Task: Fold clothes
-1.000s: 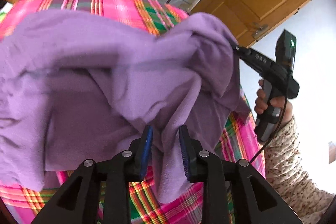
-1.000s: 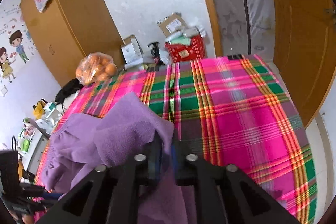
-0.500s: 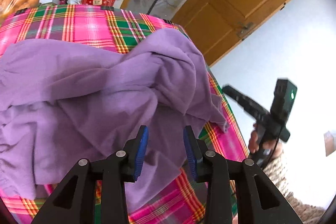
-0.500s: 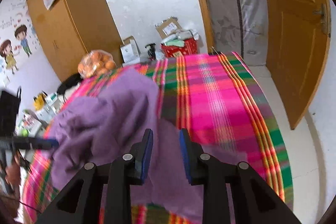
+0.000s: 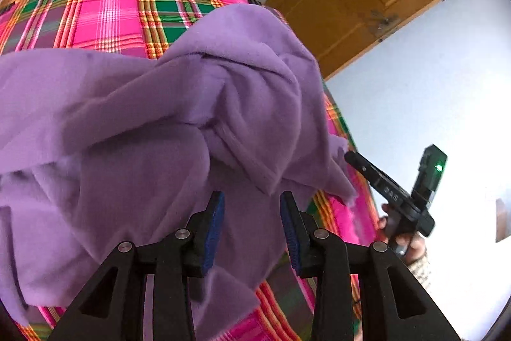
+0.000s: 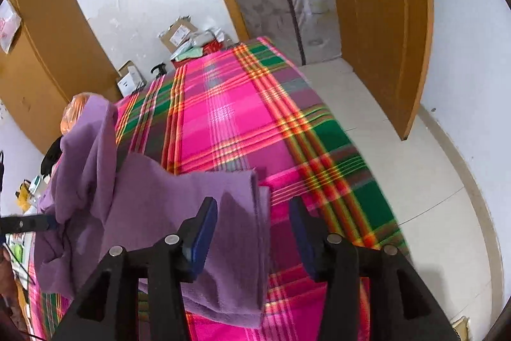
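The left hand-held gripper (image 5: 252, 229) is seen with its blue-padded jaws spread apart; nothing is pinched between them, and the purple fleece garment (image 5: 159, 133) is seen lying beyond and below the gap. Its jaws have just been opening, though little further in the last moment. The right hand-held gripper (image 6: 254, 235) is likewise held with its jaws spread wide, and they have just been opening; a flat corner of the purple garment (image 6: 191, 206) is seen through the gap, but no pad is pressed on it.

In the left wrist view the garment is shown as a rumpled heap with deep folds and a raised ridge, spread over most of a surface covered by a pink, green and orange plaid cloth (image 5: 105, 18). Whether that surface is a bed or a bench cannot be told. In the right wrist view the garment is bunched up high toward the left side of the plaid cloth (image 6: 255, 123), while one flat layer is laid out toward the near edge, its straight hem just beside the bare plaid.

At the right of the left wrist view, the right hand-held gripper (image 5: 354, 157) is seen beyond the garment's edge, held by a hand (image 5: 405, 240) with a patterned sleeve.

Farther off, cardboard boxes (image 6: 179, 32) and a red box are stacked against a white wall, a bag of oranges (image 6: 72, 114) is partly hidden behind the garment, and a wooden door (image 6: 380, 21) is seen standing open.
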